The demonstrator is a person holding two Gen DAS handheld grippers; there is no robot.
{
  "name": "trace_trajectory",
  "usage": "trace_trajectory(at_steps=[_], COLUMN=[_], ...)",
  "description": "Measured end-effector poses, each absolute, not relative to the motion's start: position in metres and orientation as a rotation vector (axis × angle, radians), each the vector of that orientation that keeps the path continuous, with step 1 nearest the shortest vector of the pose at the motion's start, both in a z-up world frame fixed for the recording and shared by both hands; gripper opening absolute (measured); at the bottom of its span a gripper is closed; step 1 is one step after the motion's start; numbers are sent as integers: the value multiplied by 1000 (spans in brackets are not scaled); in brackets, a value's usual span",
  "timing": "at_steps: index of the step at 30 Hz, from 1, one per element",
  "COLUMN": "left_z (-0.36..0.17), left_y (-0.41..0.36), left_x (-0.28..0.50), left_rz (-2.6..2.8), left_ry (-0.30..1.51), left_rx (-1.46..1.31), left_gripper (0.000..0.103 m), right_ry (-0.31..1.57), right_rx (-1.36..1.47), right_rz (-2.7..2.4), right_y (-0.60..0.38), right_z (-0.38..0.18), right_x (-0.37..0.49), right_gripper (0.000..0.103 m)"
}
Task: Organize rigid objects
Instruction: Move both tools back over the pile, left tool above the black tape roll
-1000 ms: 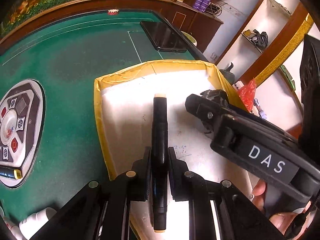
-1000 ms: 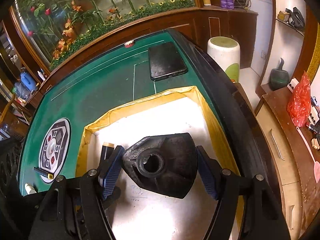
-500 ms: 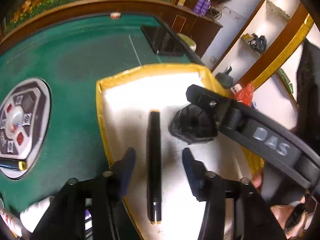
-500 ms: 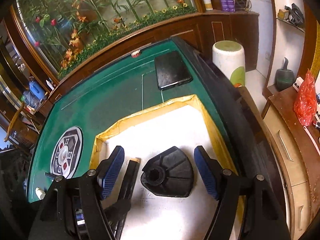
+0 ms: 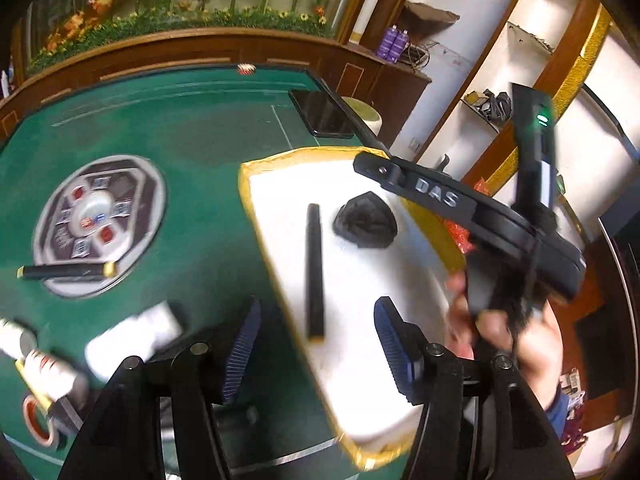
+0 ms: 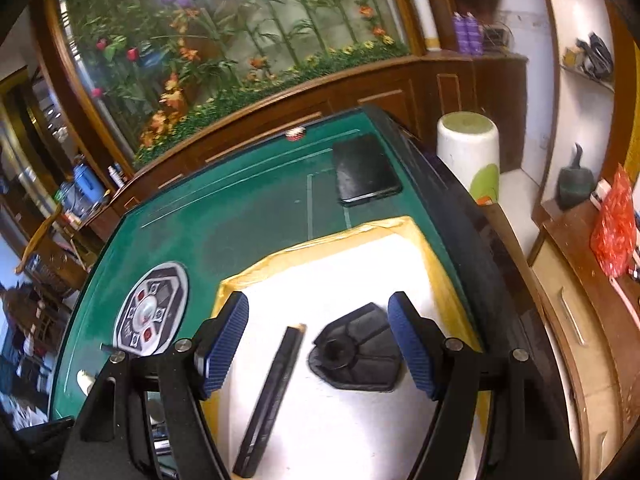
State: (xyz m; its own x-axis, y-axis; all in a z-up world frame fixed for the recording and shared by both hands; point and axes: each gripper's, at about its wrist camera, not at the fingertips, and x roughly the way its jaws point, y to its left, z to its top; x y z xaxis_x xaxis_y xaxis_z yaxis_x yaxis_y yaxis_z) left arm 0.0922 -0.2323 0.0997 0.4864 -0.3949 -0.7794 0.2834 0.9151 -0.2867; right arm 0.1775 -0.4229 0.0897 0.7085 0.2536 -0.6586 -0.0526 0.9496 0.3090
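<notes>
On the green table [image 6: 248,216] my white tray [image 6: 360,264] holds the black fan-shaped base [image 6: 360,356] and, just beside it, the long black marker [image 6: 276,396]. Its long axis runs from me to the far rim. My left gripper [image 5: 316,352] is opening with nothing between; my right gripper [image 6: 320,348] is apart, empty. If I swing low, a finger could knock the marker and roll it.

I count two things in the one yellow-edged white tray [image 5: 256,200]: one black marker [image 5: 314,272] on the left and one black wedge-shaped piece [image 5: 366,220] to its right. On the green tabletop [image 5: 192,152] I see one more black marker [image 5: 66,271] lying across one round control panel [image 5: 100,216], one dark tablet [image 5: 324,118] far off, and one tape roll [image 5: 38,420] near left. I carry two claws: left [image 5: 316,354], right [image 6: 320,346].
</notes>
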Motion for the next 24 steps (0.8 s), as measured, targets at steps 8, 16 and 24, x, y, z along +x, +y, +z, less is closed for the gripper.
trace_trajectory(at_steps=[8,16,24], left_z=[129,100,59], left_y=[-155,-51,-24], left_x=[9,-24,-7], left_rz=[-340,-71,-49], left_ry=[833,836,910], left_rx=[-70,-22,-18], left_gripper=[80,88,88], right_ry=[688,571,585], right_rx=[164,129,144], right_rz=[315,414,415], right_y=[-374,-352,-353], right_z=[98,110,102], right_x=[150,125,130], right_gripper=[71,73,73])
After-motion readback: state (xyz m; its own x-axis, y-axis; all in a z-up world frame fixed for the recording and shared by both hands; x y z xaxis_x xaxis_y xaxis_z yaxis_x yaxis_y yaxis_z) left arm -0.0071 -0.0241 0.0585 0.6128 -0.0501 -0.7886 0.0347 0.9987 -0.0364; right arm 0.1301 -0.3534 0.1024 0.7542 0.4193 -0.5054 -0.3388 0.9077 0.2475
